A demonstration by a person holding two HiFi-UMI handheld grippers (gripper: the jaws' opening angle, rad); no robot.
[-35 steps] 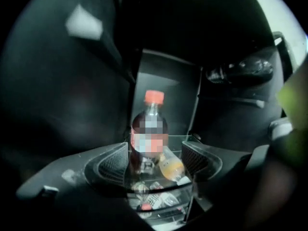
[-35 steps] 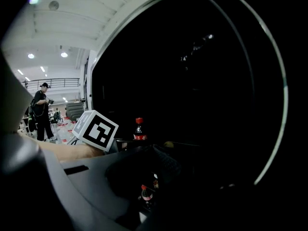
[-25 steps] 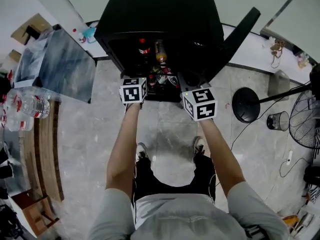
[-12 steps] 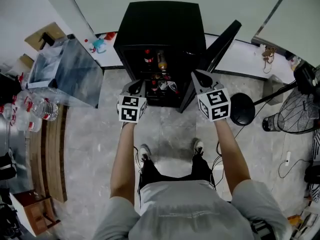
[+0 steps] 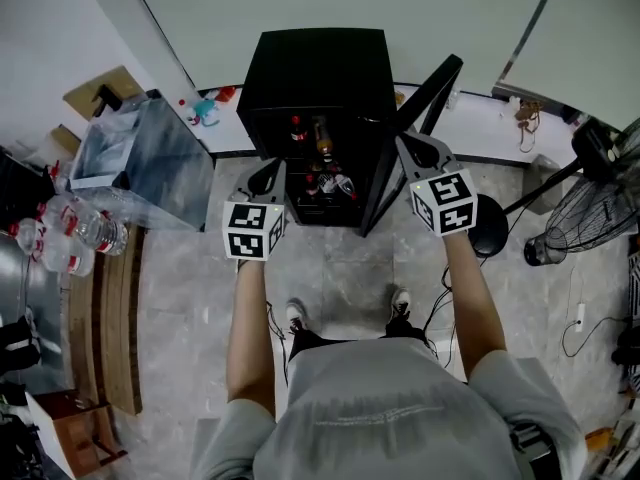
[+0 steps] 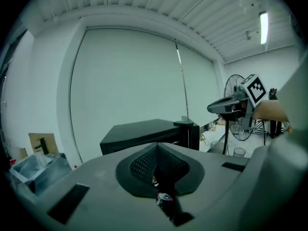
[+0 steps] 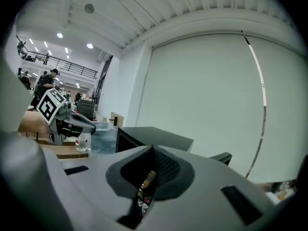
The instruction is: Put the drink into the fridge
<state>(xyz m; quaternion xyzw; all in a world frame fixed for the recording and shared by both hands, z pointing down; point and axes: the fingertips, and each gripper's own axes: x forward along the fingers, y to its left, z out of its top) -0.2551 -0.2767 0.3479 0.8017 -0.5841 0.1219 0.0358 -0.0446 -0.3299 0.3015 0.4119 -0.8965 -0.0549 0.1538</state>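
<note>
Resting inside the fridge on its shelves, the drink looks placed — the fridge door stands open at its right, left gripper and right gripper hover before it, jaws clenched on nothing — so next comes pushing that door shut, I judge.

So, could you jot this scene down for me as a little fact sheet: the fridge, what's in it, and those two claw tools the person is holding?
Fridge: small black fridge standing on the floor in front of the person
Door: fridge door open, swung to the person's right
Inside: drinks on the shelves, bottles on the upper one
Left gripper: jaws shut, nothing held
Right gripper: jaws shut, nothing held
Nearby: water bottles far left, fan far right
</note>
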